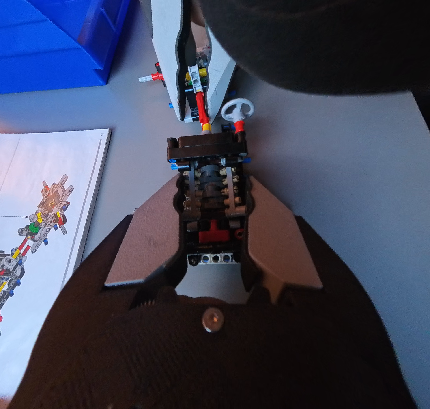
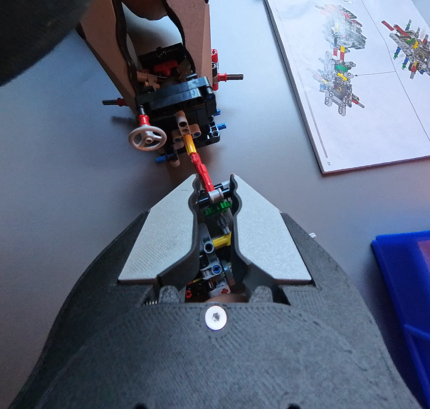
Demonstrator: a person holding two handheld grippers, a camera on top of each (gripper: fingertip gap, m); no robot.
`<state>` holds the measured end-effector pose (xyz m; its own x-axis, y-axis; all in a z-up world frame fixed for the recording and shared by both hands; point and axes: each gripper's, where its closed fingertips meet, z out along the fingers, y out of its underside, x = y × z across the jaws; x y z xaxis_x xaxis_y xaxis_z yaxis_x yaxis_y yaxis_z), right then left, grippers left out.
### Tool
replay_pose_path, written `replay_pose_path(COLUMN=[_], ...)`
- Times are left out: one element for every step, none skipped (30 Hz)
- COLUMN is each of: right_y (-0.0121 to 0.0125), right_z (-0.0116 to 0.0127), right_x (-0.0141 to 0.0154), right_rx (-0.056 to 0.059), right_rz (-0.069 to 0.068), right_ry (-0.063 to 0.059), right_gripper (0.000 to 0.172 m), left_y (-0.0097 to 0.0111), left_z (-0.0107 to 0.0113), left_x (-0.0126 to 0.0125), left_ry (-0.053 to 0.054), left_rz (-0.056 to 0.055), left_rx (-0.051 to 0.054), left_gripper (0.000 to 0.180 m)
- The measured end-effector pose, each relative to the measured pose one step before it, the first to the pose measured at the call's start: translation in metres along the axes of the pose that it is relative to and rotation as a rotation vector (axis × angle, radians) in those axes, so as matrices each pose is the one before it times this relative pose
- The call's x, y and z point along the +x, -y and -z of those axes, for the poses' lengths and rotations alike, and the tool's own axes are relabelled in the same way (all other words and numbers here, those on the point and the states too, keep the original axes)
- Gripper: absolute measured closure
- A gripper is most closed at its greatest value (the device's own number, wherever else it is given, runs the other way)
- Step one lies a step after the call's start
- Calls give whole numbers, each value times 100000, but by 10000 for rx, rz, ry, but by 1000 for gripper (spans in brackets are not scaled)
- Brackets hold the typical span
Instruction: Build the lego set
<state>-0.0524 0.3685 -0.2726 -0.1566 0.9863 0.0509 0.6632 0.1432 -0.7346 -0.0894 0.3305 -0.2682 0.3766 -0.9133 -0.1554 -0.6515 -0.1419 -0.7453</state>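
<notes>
My left gripper (image 1: pixel 213 183) is shut on a black toy-brick frame module (image 1: pixel 207 151) with grey levers and a red piece inside; both pads press its sides. A white steering wheel (image 1: pixel 237 108) on a red post stands at its far corner. A red and yellow shaft (image 1: pixel 202 109) runs from this module to a smaller grey sub-assembly (image 2: pixel 215 244) with a green gear (image 2: pixel 216 208). My right gripper (image 2: pixel 214 188) is shut on that sub-assembly. The right gripper also shows in the left wrist view (image 1: pixel 194 116), and the left gripper in the right wrist view (image 2: pixel 162 99).
An open instruction booklet (image 1: pixel 51 200) lies on the grey table (image 1: pixel 325 165), left in the left wrist view and top right in the right wrist view (image 2: pixel 349 71). A blue plastic bin (image 1: pixel 53 32) stands beyond the booklet. A dark sleeve (image 1: pixel 325 25) fills the upper right. The grippers' ends are close to 6 cm from one another.
</notes>
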Motion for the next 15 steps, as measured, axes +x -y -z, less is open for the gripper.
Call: replay_pose_path(right_y=[-20, -24, -30, -15, -43, -49, -51, -30, -28, -6, -18, -25, -23, -13, 4], right_z=[-24, -30, -22, -23, -26, -30, -28, -24, -7, -10, -14, -28, -22, 0, -2], right_x=[-4, 29, 40, 41, 14, 22, 8, 4, 22, 13, 29, 25, 12, -2, 14], right_rx=[-38, -47, -47, -45, -54, -69, -73, -56, -44, -39, -44, -55, -45, -21, 4], right_rz=[-12, -26, -36, -38, -11, -6, -7, -17, -43, -49, -37, -28, -20, 9, -13], right_ry=[3, -4, -19, -12, -9, -17, -15, -4, 11, 15, 3, 4, 2, 1, -2], right_gripper=[149, 149, 149, 149, 149, 149, 149, 150, 150, 150, 150, 150, 150, 150, 150], left_y=[-24, -21, -28, -24, -27, -25, -20, 2, -18, -20, -9, -1, 16, 3, 0], left_z=[-32, -22, -31, -29, -43, -42, -43, -22, -25, -25, -29, -16, -11, -1, -12], left_x=[15, -23, -48, -35, -18, -6, 7, -16, -31, -56, -47, -12, -12, -1, -12], left_ry=[30, 29, 46, 36, 26, 36, 36, 22, 15, 23, 22, 22, 17, 9, 7], left_rz=[-70, -50, -42, -33, -24, -23, -25, 20, 55, 73, 63, 29, 9, -2, 30], left_rx=[-61, -51, -51, -60, -63, -70, -71, -46, -39, -34, -30, -23, -14, -1, -9], left_gripper=[130, 130, 130, 130, 130, 130, 130, 130, 130, 130, 130, 130, 130, 130, 130])
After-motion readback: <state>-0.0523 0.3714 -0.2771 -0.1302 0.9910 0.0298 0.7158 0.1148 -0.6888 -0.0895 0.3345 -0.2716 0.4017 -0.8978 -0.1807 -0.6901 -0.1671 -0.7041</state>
